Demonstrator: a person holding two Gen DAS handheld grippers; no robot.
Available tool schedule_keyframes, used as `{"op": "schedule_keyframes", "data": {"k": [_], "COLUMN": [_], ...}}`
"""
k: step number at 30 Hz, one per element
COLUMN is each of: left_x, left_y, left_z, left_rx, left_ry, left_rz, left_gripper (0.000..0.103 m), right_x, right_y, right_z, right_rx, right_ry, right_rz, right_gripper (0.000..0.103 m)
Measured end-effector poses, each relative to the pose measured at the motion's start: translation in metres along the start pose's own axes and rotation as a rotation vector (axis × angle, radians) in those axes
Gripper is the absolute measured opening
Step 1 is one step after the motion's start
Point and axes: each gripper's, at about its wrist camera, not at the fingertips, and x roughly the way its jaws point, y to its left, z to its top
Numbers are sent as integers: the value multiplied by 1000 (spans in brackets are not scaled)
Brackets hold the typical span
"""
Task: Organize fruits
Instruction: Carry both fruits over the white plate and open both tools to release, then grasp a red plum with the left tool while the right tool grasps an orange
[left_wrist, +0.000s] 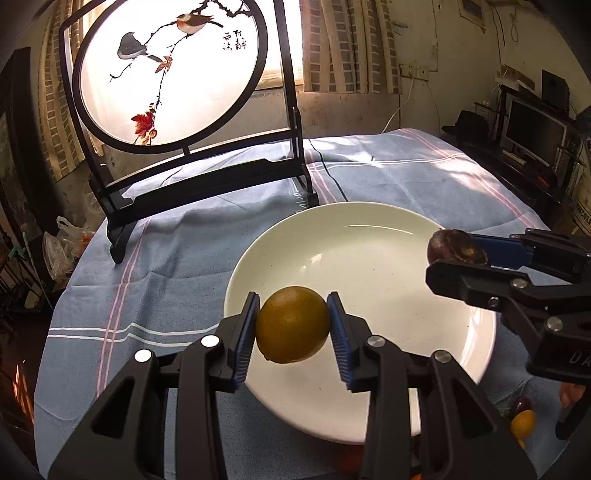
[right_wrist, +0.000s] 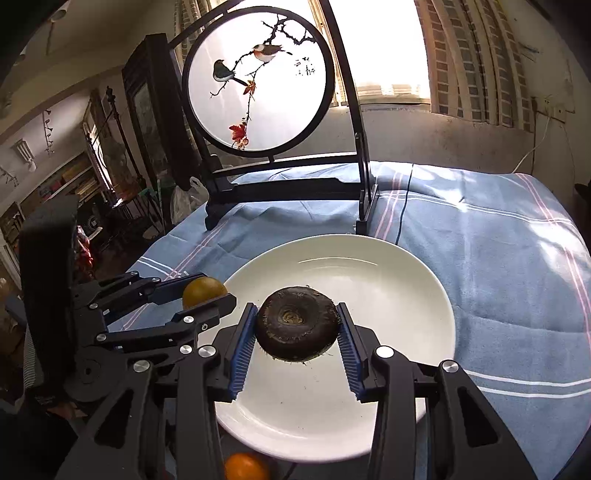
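Observation:
A white plate (left_wrist: 369, 236) lies on the blue striped cloth; it also shows in the right wrist view (right_wrist: 406, 295). My left gripper (left_wrist: 292, 325) is shut on a round yellow-brown fruit (left_wrist: 292, 325), held above the plate's near left rim; the same gripper (right_wrist: 207, 295) and fruit (right_wrist: 203, 290) show at the left of the right wrist view. My right gripper (right_wrist: 297, 330) is shut on a dark brown water chestnut (right_wrist: 297, 328) above the plate. In the left wrist view the right gripper (left_wrist: 456, 249) holds the chestnut (left_wrist: 454, 245) over the plate's right rim.
A black-framed round bird screen (left_wrist: 166, 74) stands behind the plate (right_wrist: 258, 85). Small orange fruits lie near the plate's near edge (left_wrist: 522, 422) (right_wrist: 245, 467). A dark red fruit (left_wrist: 521, 404) lies beside one. The cloth-covered table (right_wrist: 498, 258) extends right.

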Motion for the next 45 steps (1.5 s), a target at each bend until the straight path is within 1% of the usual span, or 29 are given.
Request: {"op": "schedule_keyframes", "data": {"k": [3,7,8,9,10,11,12,19,23,24,26,28,30,31,32,33,34,36,37,41,42,44,45], "left_x": [6,13,14,15,16,15,13,9,8,5,-7,-31,-58,-71,-83,-92,-100,-110,-115,-130,-134,-142,-146], "left_y": [2,3,3,3,4,4,4,5,6,6,9,13,15,13,11,9,9,13,17,34,35,32,29], "left_z": [0,-1,-2,-2,-2,-2,-2,-1,-1,-1,2,4,-1,-7,-15,-24,-34,-52,-61,-91,-99,-112,-119], "left_rx": [-13,-21,-27,-34,-36,-35,-35,-35,-34,-34,-40,-49,-32,-11,15,37,53,59,52,1,-1,22,38], "left_ry": [12,28,32,34,30,21,7,0,0,-3,-19,-69,-118,-142,-165,-179,-176,-146,-128,-59,-49,-29,-23], "left_rz": [0,5,7,6,10,20,29,21,19,19,19,9,10,11,16,27,32,23,16,-17,-28,-47,-49], "left_gripper": [37,37,37,38,48,61,64,64,64,64,64,65,77,88,90,90,90,90,90,90,90,90,90], "right_x": [7,9,9,8,6,5,4,-7,-13,-16,-24,-40,-67,-80,-93,-106,-119,-138,-142,-133,-129,-121,-117], "right_y": [-1,-3,-3,-4,-3,-4,-4,0,3,5,12,22,32,38,44,51,58,69,74,95,102,111,114], "right_z": [-2,-3,-3,-3,-3,-3,-2,1,3,4,4,1,-9,-16,-24,-33,-45,-72,-87,-147,-158,-172,-176], "right_rx": [6,15,20,20,19,17,16,10,16,21,36,46,38,16,-17,-58,-102,-163,-178,-271,-300,-335,-340], "right_ry": [17,10,2,-10,-26,-31,-30,-60,-56,-47,-28,-33,-79,-79,-64,-52,-47,-13,24,197,226,267,273], "right_rz": [-3,-17,-24,-31,-36,-36,-31,-15,4,20,73,132,156,162,163,144,123,120,115,87,80,90,91], "right_gripper": [43,44,47,57,60,61,61,62,68,71,73,73,76,77,79,79,79,79,79,78,74,68,68]}}
